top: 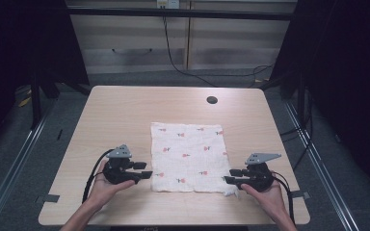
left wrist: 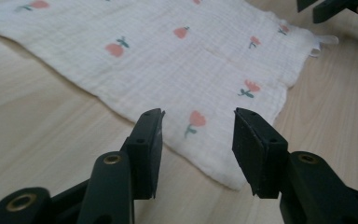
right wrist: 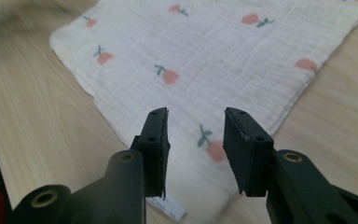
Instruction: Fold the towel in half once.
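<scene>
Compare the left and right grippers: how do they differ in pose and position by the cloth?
The left gripper sits at the cloth's near left corner, the right gripper at its near right corner. The left points rightward, the right leftward. Both have open jaws, nothing gripped.

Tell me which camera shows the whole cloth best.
The high view: the cloth lies flat with all four edges visible. The left gripper view shows one near corner and part of its surface; the right gripper view shows another near corner.

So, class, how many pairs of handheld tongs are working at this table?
2. The left tongs are at the near left corner of the flowered cloth. The right tongs are at its near right corner. Both are open and gripping nothing. No others seem hidden.
</scene>
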The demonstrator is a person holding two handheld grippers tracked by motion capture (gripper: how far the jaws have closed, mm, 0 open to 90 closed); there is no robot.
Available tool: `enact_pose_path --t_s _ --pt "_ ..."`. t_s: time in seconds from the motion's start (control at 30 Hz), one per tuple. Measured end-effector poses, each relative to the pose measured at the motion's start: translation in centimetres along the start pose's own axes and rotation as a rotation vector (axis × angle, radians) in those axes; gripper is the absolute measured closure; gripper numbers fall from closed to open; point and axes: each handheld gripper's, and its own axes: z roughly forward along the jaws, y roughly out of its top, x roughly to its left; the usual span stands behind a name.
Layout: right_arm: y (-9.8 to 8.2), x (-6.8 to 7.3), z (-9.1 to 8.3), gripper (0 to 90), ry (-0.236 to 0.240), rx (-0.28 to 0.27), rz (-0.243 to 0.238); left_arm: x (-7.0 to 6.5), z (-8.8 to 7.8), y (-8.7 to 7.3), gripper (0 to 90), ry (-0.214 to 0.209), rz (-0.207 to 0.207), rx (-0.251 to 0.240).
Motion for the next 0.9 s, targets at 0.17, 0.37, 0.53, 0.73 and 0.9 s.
enact_pose_path --t_s 0.17,0.37,0.53,0.73,0.9 --pt "-0.8 -0.3 0.4 63.1 0.007 0.028 0.006 -0.5 2.1 -0.1 59.7 -0.052 0.035 0.04" --pt "-1.4 0.0 0.8 61.8 -0.028 0.075 -0.024 -0.6 3.7 0.2 57.0 -0.041 0.053 0.059" --pt "-2.0 0.5 1.0 59.7 -0.052 0.077 -0.043 -0.6 4.4 -0.2 53.2 -0.016 0.082 0.097" --pt "-1.9 0.6 1.2 81.4 -0.048 0.084 -0.06 -1.1 4.5 -0.4 65.8 0.017 0.143 0.104" --pt "-1.9 1.0 1.5 89.1 -0.005 0.092 -0.064 -0.7 4.0 -0.6 81.9 0.03 0.122 0.115"
